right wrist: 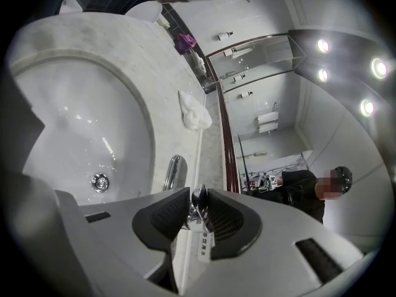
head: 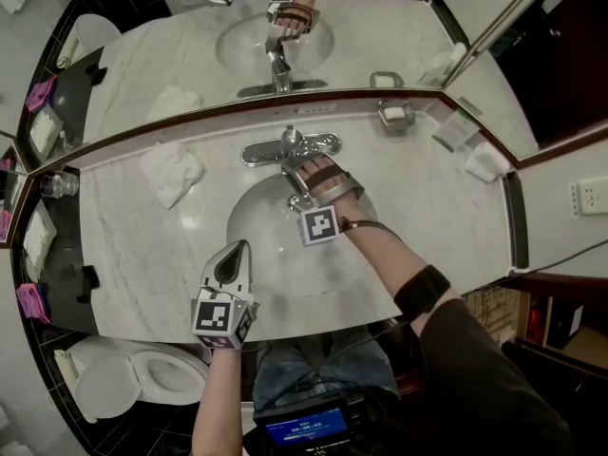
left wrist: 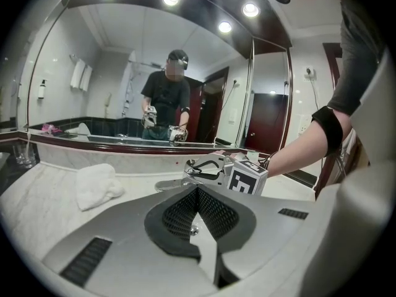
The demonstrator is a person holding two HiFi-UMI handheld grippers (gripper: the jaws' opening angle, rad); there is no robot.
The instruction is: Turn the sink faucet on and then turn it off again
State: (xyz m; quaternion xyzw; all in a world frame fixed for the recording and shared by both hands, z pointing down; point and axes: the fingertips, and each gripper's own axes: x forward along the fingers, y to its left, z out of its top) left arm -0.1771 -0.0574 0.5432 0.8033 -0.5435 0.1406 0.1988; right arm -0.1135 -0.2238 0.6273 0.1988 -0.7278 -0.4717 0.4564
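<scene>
A chrome faucet (head: 290,145) stands on the marble counter behind the oval sink basin (head: 249,218). My right gripper (head: 292,165) reaches over the basin to it. In the right gripper view its jaws (right wrist: 197,198) stand slightly parted, with the chrome lever handle (right wrist: 197,206) between the pads, which do not clamp it. The spout (right wrist: 175,171) curves over the basin (right wrist: 74,122), which carries droplets; I see no stream. My left gripper (head: 238,249) hovers over the basin's near rim, shut and empty (left wrist: 198,190), pointing at the faucet (left wrist: 190,169).
A crumpled white towel (head: 171,172) lies on the counter left of the sink, and a glass (head: 59,184) stands farther left. A soap dish (head: 395,114) sits back right. A mirror rises behind the counter. A toilet (head: 142,373) stands below left. A paper tag (right wrist: 204,247) hangs from the faucet.
</scene>
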